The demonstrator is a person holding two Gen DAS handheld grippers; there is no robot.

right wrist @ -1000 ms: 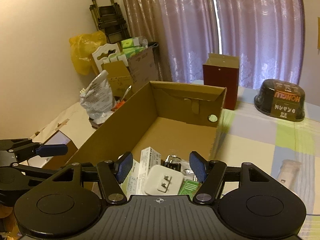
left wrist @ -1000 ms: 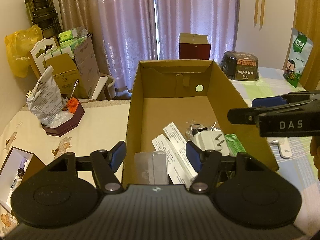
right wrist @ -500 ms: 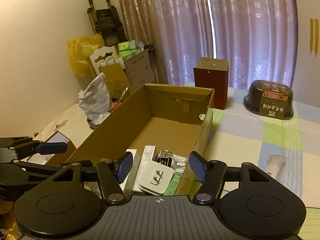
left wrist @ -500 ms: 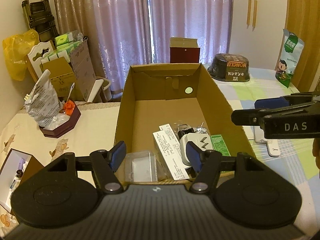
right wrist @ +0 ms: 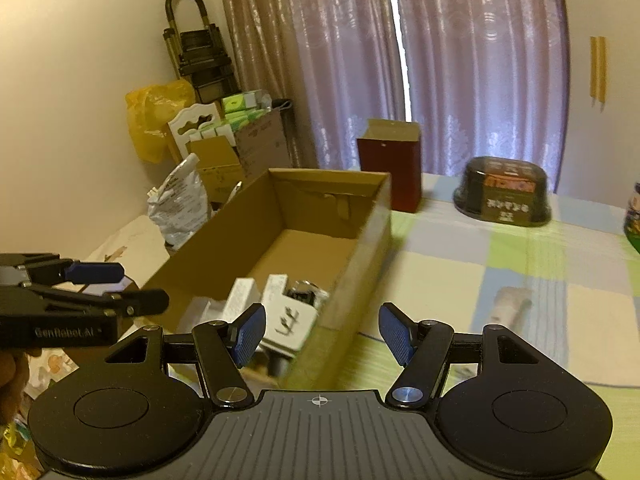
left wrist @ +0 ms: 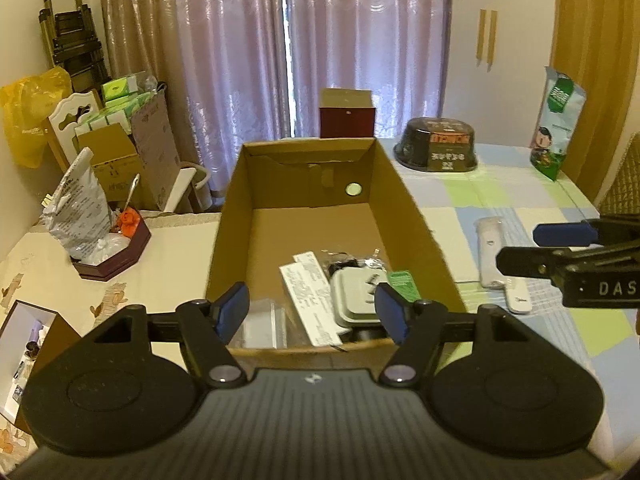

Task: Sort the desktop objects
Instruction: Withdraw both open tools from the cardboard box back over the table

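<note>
Blue-padded, the left tool (left wrist: 313, 312) and right tool (right wrist: 321, 333) both hover with jaws apart and nothing between them, at the near end of the cardboard box (left wrist: 416, 216). Inside lie one clear plastic case (left wrist: 260, 324), two paper cartons (left wrist: 310, 300), one white plug adapter (left wrist: 354, 296) and one green packet (left wrist: 402, 282). All look light; I judge the adapter stiff and smooth, best pinched across its flat sides. Beyond, on the tabletop (left wrist: 520, 196), two white remote-like sticks (left wrist: 492, 252) remain unsorted.
</note>
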